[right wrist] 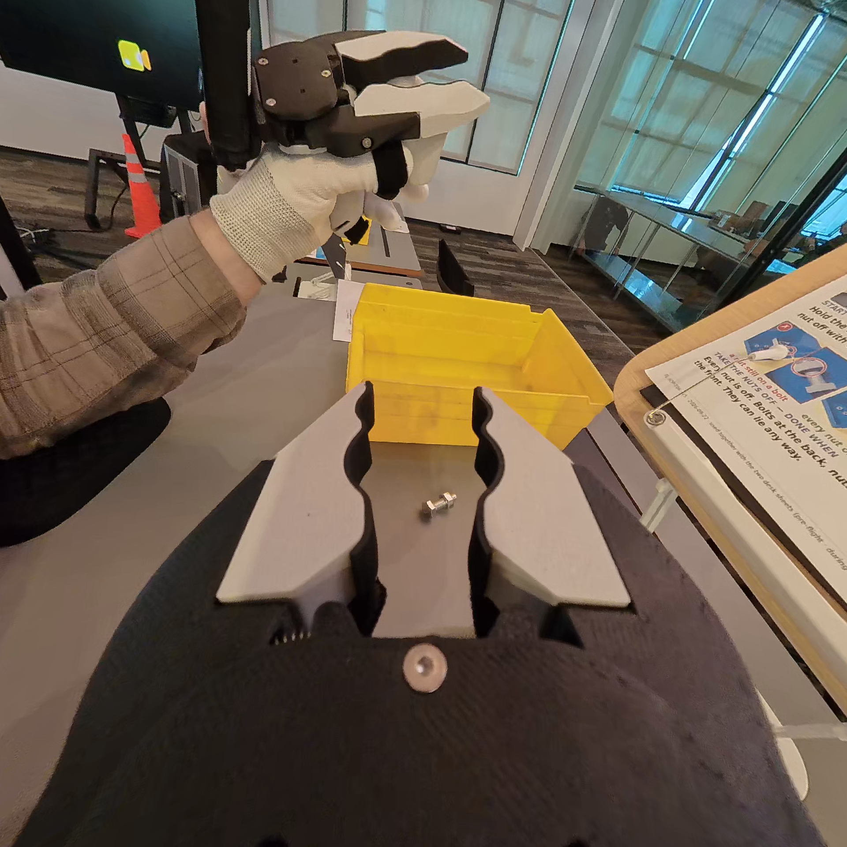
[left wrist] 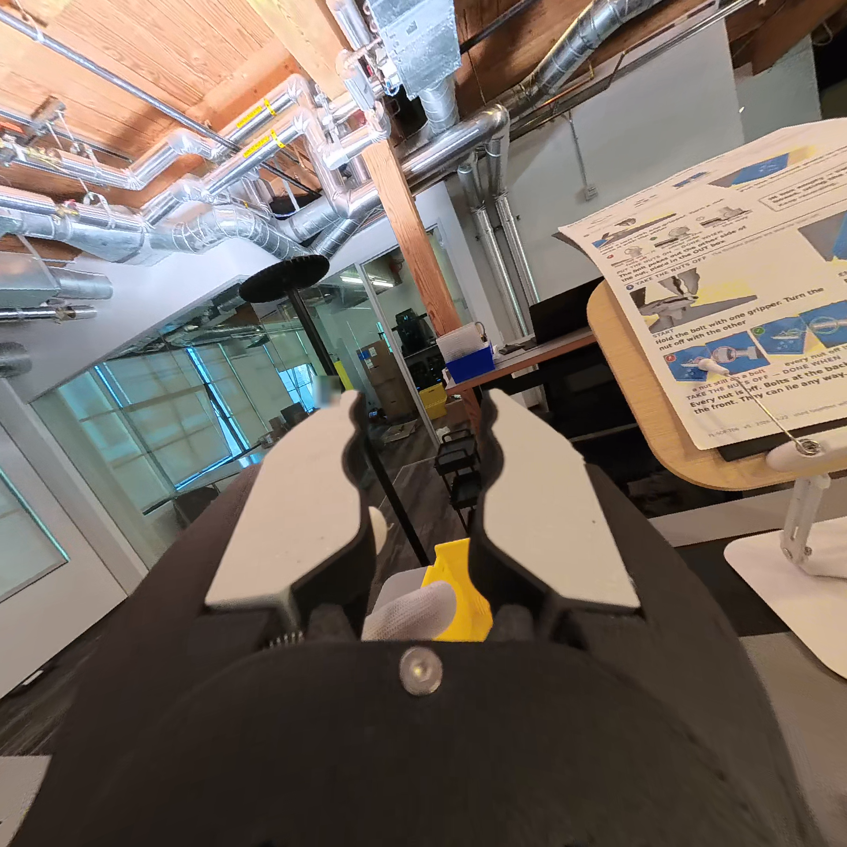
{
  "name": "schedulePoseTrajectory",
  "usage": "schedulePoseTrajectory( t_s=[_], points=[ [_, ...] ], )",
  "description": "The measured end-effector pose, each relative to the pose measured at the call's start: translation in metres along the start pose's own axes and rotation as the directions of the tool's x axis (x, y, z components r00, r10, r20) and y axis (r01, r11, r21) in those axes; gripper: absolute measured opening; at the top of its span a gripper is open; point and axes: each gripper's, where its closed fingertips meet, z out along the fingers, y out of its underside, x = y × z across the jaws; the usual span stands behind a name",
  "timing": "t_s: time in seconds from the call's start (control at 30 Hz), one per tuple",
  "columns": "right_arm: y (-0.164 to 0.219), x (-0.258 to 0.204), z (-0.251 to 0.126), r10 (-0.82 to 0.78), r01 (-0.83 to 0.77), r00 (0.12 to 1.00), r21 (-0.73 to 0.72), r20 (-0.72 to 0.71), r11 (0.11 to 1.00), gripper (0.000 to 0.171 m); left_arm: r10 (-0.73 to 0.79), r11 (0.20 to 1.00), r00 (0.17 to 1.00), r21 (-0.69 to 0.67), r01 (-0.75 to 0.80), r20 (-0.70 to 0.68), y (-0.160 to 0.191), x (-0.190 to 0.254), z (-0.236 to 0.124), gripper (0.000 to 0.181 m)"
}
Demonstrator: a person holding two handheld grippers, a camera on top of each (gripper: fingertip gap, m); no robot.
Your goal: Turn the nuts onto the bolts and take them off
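Observation:
A small silver bolt with a nut on it (right wrist: 439, 504) lies on the grey table (right wrist: 256, 412), just in front of a yellow bin (right wrist: 463, 362). My right gripper (right wrist: 420, 389) is open and empty, held above the table with the bolt showing between its fingers. My left gripper (left wrist: 420, 403) is open and empty, raised high and tilted up toward the ceiling; it also shows in the right wrist view (right wrist: 472, 78), held by a white-gloved hand (right wrist: 293, 206) above and left of the bin. A corner of the yellow bin (left wrist: 463, 591) shows between the left gripper's fingers.
A printed instruction sheet on a wooden stand (right wrist: 756, 389) rises at the right; it also shows in the left wrist view (left wrist: 733, 321). A plaid sleeve (right wrist: 105, 334) reaches in from the left. An orange cone (right wrist: 140, 192), a monitor (right wrist: 101, 46) and glass walls stand behind. Tip to tip, the grippers are about 25 cm apart.

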Motion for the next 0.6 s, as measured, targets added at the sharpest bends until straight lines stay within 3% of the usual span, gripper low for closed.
schedulePoseTrajectory(
  t_s=[0.07,0.27,0.6],
  points=[
    [-0.001,0.0,-0.001,-0.005,0.005,1.0,-0.001,-0.001,1.0,0.041,-0.002,1.0,1.0,0.011,0.002,-0.01,-0.002,0.002,-0.001,0.038],
    [-0.002,0.002,-0.003,-0.003,0.003,1.0,0.001,-0.007,1.0,0.041,-0.022,1.0,0.998,0.016,0.023,-0.058,-0.002,0.012,0.0,0.038],
    [0.0,0.004,-0.006,-0.003,0.003,1.0,-0.007,-0.012,1.0,0.041,-0.116,0.993,0.982,0.014,0.119,-0.15,-0.002,0.029,0.005,0.068]
  ],
)
